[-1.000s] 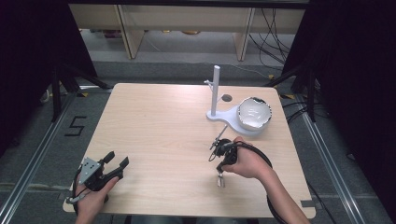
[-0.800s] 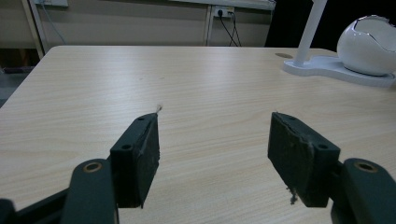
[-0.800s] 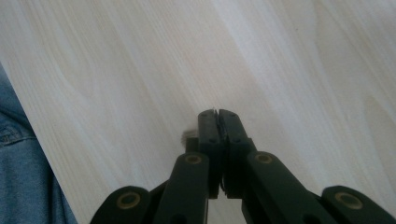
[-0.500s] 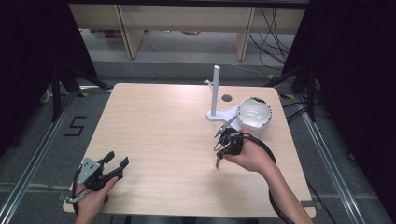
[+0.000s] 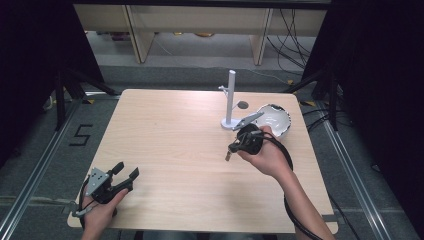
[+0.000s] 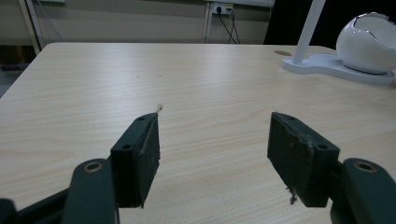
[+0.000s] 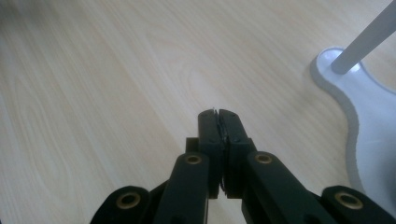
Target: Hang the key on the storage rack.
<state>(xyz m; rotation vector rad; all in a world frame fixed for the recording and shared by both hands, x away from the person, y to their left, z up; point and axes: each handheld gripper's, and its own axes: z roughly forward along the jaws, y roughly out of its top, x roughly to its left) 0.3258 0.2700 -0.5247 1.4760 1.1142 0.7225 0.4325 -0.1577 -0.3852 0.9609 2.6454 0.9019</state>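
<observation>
Two hand-held grippers, left (image 5: pixel 126 174) splayed, right (image 7: pixel 219 114) closed

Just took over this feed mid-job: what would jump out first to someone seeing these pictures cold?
Probably the white stand with its upright post at the far right of the wooden table, with a round white shell-like bowl beside it. Next, the right gripper, jaws pressed shut on nothing, held just in front of the stand's base. The left gripper sits at the near left corner with jaws wide open.

Even overhead light, dark surroundings, soft focus
</observation>
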